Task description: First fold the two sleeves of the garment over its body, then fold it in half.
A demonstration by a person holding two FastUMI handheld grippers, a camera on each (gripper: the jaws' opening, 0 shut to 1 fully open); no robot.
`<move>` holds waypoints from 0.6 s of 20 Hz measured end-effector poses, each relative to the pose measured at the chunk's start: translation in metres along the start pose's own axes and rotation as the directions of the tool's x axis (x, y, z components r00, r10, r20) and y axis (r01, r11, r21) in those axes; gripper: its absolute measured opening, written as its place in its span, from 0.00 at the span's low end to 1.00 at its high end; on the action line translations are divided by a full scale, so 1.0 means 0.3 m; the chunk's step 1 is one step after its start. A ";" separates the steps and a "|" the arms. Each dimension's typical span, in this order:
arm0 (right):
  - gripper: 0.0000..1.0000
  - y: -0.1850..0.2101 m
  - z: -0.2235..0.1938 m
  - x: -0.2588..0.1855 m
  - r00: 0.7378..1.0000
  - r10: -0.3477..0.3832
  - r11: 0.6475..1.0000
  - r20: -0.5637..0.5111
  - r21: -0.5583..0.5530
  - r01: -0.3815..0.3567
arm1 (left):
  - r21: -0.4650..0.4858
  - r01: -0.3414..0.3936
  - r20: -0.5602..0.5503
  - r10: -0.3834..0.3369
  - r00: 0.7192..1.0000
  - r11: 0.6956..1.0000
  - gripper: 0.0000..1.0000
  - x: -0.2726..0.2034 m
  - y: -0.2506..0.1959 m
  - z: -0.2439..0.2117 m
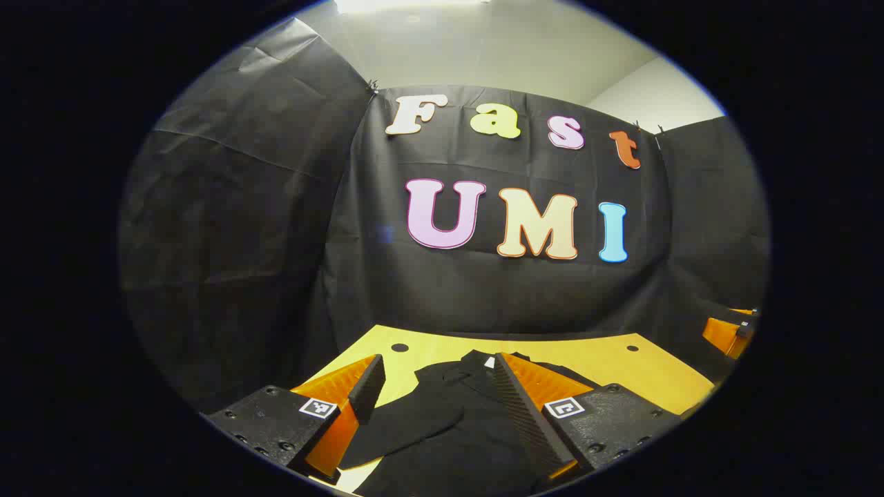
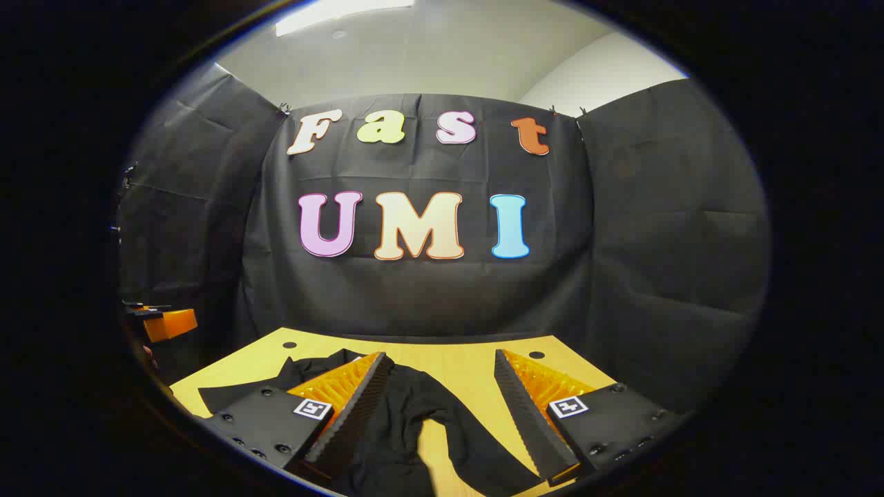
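- Yellow table (image 2: pixel 456 369) in a black-cloth booth, black garment (image 1: pixel 456 421) spread on it.
- Left gripper (image 1: pixel 435 386) level above the garment, fingers spread wide, holding nothing.
- Right gripper (image 2: pixel 442 386) level too, fingers apart and empty; a sleeve (image 2: pixel 476 449) lies between them on the table.

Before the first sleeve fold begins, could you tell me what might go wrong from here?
1. The black garment lies rumpled, so a sleeve pinch may catch body fabric too.
2. Black on black hides the sleeve edges.
3. The sleeve reaches near the table front edge and could slip off.
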State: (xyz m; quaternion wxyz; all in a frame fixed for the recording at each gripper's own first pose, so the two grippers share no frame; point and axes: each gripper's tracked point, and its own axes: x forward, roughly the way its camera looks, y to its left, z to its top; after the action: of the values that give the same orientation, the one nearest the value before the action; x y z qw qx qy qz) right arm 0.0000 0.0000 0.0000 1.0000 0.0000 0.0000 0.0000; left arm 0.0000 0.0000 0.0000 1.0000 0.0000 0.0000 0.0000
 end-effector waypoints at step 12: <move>0.99 -0.034 -0.027 0.009 0.999 -0.030 1.000 -0.032 -0.002 0.030 | -0.002 0.001 -0.026 -0.001 1.000 1.000 0.92 0.024 0.010 -0.032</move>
State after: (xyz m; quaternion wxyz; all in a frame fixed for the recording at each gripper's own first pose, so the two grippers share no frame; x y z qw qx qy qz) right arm 0.0027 -0.0101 -0.0080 0.9998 -0.0009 0.0162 -0.0149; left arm 0.0072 0.0029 -0.0097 0.9999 -0.0009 0.0131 -0.0006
